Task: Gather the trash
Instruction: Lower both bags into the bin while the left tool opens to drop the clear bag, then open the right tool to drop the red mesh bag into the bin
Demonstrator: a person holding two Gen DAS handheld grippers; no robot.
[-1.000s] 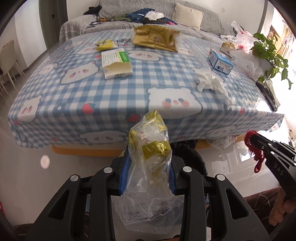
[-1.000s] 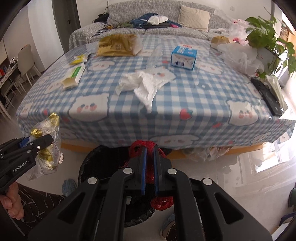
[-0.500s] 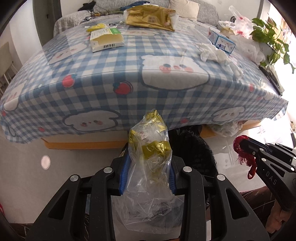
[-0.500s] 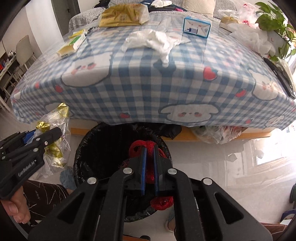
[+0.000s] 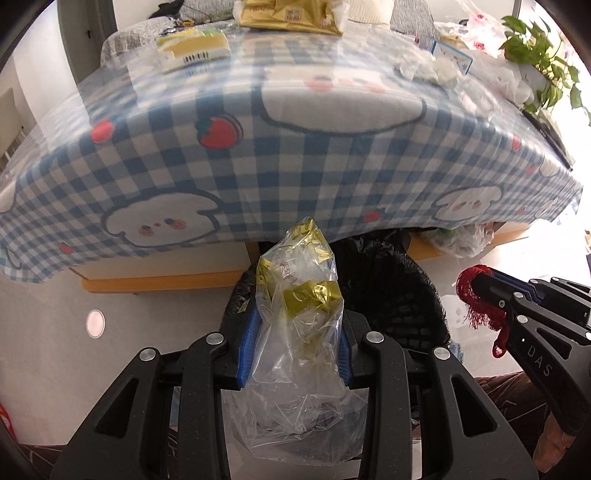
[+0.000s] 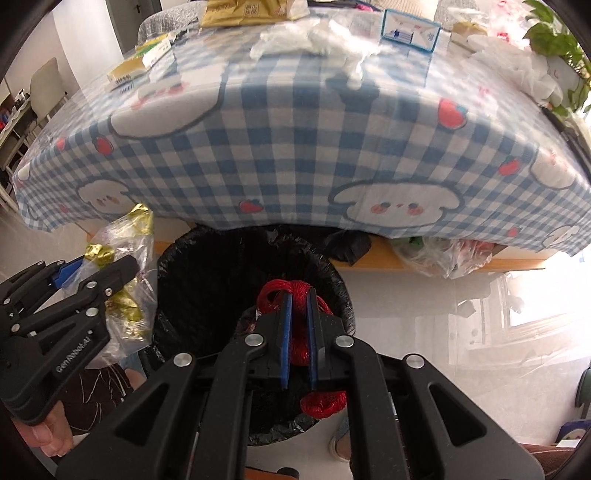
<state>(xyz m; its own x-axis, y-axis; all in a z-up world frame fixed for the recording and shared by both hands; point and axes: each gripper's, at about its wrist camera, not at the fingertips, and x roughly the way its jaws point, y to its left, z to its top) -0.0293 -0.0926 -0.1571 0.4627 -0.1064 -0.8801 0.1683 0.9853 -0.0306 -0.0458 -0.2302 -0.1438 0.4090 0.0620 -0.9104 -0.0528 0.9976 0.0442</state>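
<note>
Clear plastic, crumpled, with gold foil scraps inside: that's the bag (image 5: 299,332) pinched between the blue pads of the left gripper (image 5: 295,347), held over the left rim of the black-lined trash bin (image 6: 207,280). The right gripper (image 6: 300,332) is squeezed tight on a red mesh net (image 6: 295,295) (a tuft pokes out past the fingertips), hanging right above the bin's mouth. Behind both, the blue checked tablecloth (image 6: 295,147) carries a white crumpled wrapper (image 6: 291,40) and a blue carton (image 6: 410,29)
</note>
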